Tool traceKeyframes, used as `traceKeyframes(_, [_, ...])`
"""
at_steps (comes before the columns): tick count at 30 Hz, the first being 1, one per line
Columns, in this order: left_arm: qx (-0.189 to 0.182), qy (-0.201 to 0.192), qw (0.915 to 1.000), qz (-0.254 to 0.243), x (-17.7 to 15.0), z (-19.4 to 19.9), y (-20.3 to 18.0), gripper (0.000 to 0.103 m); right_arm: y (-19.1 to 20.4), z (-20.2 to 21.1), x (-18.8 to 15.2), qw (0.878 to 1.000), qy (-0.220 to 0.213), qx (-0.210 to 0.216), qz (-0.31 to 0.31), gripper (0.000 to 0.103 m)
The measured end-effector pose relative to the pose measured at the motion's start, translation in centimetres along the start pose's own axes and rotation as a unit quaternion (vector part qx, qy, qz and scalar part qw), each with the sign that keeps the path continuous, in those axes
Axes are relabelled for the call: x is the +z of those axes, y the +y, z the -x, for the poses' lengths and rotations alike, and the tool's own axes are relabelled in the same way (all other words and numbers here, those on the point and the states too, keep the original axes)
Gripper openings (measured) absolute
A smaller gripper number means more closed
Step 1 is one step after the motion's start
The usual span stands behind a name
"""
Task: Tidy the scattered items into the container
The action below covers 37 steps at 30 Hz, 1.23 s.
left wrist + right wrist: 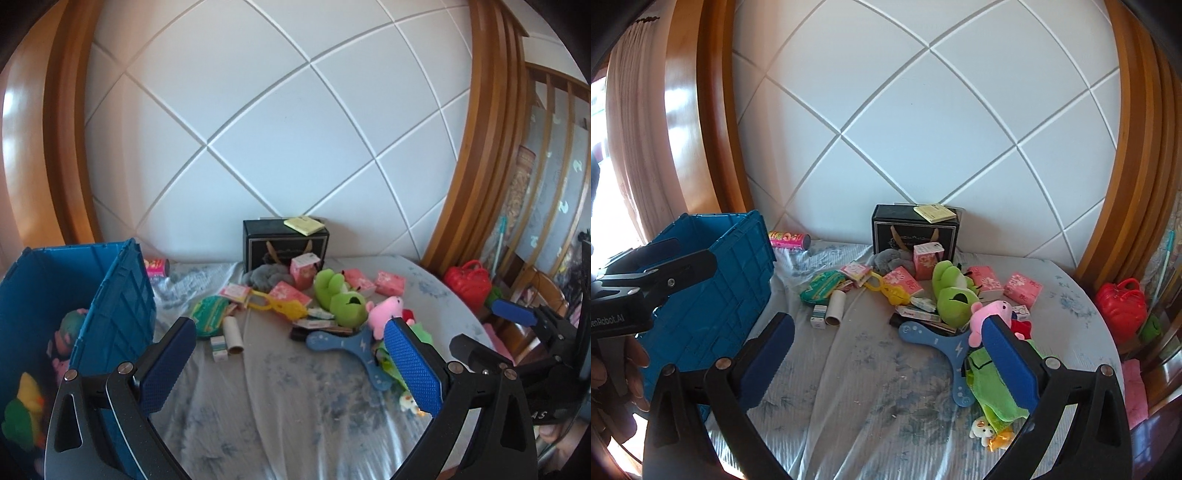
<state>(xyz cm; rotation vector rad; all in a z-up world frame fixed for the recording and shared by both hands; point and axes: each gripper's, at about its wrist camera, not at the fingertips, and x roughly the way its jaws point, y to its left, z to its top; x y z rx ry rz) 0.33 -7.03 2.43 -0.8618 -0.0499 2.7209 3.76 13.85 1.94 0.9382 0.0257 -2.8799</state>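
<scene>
A blue crate (110,295) (713,280) stands on the bed's left side with several plush toys inside. Scattered items lie mid-bed: a green frog plush (343,295) (955,291), a pink pig plush (388,312) (991,314), a blue boomerang (351,347) (945,347), a cardboard tube (232,334) (836,306) and pink tissue packs (903,280). My left gripper (291,369) (676,256) hangs open and empty beside the crate. My right gripper (886,358) (491,332) is open and empty too, its right finger just in front of the pig plush.
A black gift box (284,243) stands against the white padded headboard, a pink can (788,240) behind the crate. A red bag (1121,306) sits off the bed's right edge. A green cloth (993,391) lies near the front right. Flowered sheet (871,398) between the fingers is bare.
</scene>
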Motion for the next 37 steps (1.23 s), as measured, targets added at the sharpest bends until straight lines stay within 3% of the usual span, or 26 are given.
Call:
traceKeyframes(7, [0.006,0.017,0.9998,-0.009,-0.6,-1.6,-4.5,0.103,-4.6,1.3,-1.6,1.0,-0.001,-0.013,-0.011,0.103])
traceKeyframes(12, [0.045,0.035,0.9971,-0.05,-1.2,-2.8,-7.9,0.103,-7.2,2.0,-2.7,1.0,-0.005,-0.003,-0.021,0.103])
traceKeyframes(17, [0.044,0.031,0.9968,-0.059,-1.5,-3.0,-10.1,0.103,-8.5,1.8,-3.3,1.0,0.002,0.0,-0.02,0.103])
traceKeyframes(27, [0.048,0.016,0.998,-0.039,-1.1,-3.2,-11.6,0.103,-10.0,1.5,-3.4,1.0,0.003,0.003,-0.013,0.103])
traceKeyframes(37, [0.083,-0.007,0.9959,-0.034,-0.6,-2.7,-12.1,0.103,-10.4,0.9,-2.8,1.0,0.003,0.009,-0.002,0.103])
